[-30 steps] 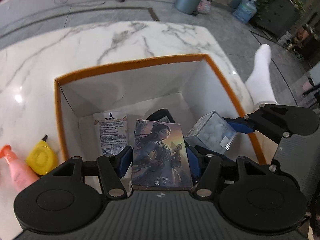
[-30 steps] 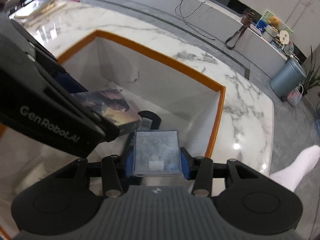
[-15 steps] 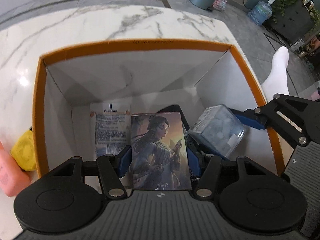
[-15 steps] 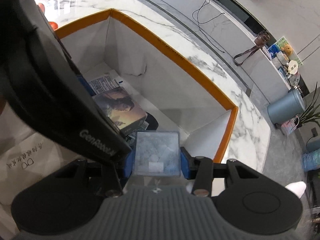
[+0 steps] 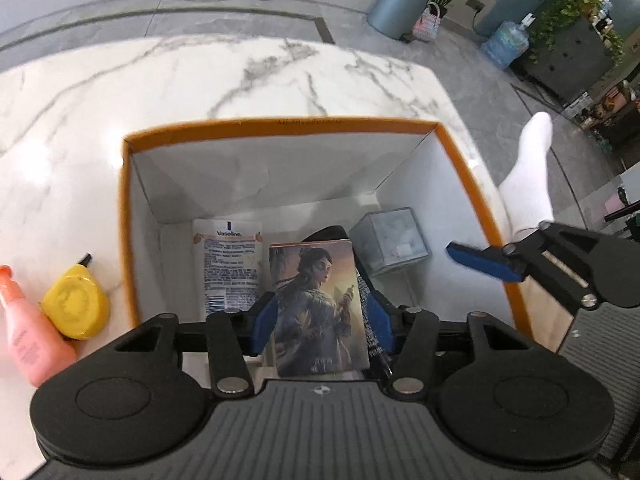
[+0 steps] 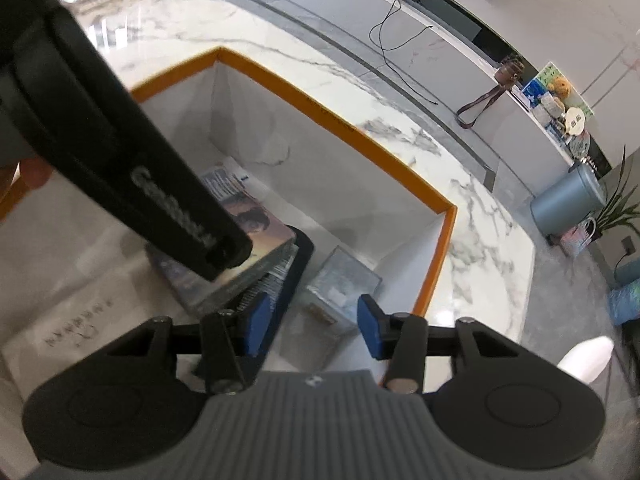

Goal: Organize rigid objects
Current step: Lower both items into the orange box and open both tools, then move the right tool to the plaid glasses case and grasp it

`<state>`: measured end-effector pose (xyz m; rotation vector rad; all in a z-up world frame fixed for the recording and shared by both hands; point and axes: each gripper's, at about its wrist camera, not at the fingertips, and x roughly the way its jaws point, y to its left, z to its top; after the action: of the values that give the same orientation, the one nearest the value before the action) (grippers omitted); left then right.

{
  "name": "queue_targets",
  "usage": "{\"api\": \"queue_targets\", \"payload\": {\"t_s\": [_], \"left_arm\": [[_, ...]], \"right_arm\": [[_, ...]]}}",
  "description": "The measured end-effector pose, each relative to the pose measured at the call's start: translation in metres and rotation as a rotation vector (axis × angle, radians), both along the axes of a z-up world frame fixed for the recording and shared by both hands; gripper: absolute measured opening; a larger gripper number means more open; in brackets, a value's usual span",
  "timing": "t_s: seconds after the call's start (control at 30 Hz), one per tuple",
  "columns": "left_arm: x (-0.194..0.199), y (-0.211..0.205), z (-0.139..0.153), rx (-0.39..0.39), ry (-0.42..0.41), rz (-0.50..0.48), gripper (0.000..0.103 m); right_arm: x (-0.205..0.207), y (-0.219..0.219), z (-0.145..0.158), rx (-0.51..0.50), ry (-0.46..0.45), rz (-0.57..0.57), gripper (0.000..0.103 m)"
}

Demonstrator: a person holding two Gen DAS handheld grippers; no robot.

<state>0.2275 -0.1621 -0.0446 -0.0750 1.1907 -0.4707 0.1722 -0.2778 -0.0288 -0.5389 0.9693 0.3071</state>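
Observation:
An orange-rimmed white box (image 5: 280,125) stands on the marble table; it also shows in the right wrist view (image 6: 436,248). My left gripper (image 5: 318,322) is shut on an illustrated card box (image 5: 316,304), held over the box's near side. A clear plastic cube (image 5: 390,240) lies on the box floor at the right, and it shows in the right wrist view (image 6: 340,280). My right gripper (image 6: 308,326) is open and empty just above the cube. A Vaseline pack (image 5: 228,264) and a black object (image 5: 326,234) lie inside.
A yellow tape measure (image 5: 76,306) and a pink bottle (image 5: 24,336) lie on the table left of the box. The table edge runs close to the box's right side, with a person's white sock (image 5: 528,172) beyond it.
My right gripper has opened and let go of the clear cube, which now lies on the box floor. The right gripper has pulled back. My left gripper still holds the card box.

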Motion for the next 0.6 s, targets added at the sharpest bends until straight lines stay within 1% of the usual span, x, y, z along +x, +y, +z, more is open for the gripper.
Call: {"api": "queue_targets", "payload": {"t_s": [0.03, 0.1, 0.13, 0.27, 0.33, 0.37, 0.47, 0.53, 0.6], "left_arm": [[-0.003, 0.003, 0.005, -0.002, -0.014, -0.007, 0.059], [-0.009, 0.008, 0.016, 0.008, -0.046, -0.009, 0.056], [-0.013, 0.012, 0.021, 0.015, -0.064, -0.011, 0.056], [-0.026, 0.035, 0.040, 0.029, -0.114, 0.013, 0.055], [-0.032, 0.048, 0.048, 0.030, -0.137, 0.026, 0.055], [-0.035, 0.054, 0.053, 0.034, -0.152, 0.034, 0.055], [-0.039, 0.069, 0.061, 0.040, -0.178, 0.055, 0.055], [-0.040, 0.080, 0.064, 0.037, -0.184, 0.077, 0.055], [-0.040, 0.092, 0.065, 0.045, -0.187, 0.096, 0.055]], "right_arm": [[-0.002, 0.001, 0.002, 0.020, 0.003, -0.003, 0.044], [-0.005, 0.005, 0.004, 0.055, 0.014, -0.012, 0.037], [-0.007, 0.008, 0.005, 0.077, 0.021, -0.023, 0.037], [-0.012, 0.013, 0.004, 0.209, 0.064, -0.092, 0.037], [-0.013, 0.017, 0.002, 0.253, 0.089, -0.126, 0.041], [-0.013, 0.020, -0.002, 0.250, 0.099, -0.134, 0.042], [-0.009, 0.027, -0.015, 0.204, 0.115, -0.122, 0.041], [-0.003, 0.031, -0.020, 0.188, 0.120, -0.123, 0.037], [0.001, 0.031, -0.022, 0.186, 0.122, -0.137, 0.026]]}}
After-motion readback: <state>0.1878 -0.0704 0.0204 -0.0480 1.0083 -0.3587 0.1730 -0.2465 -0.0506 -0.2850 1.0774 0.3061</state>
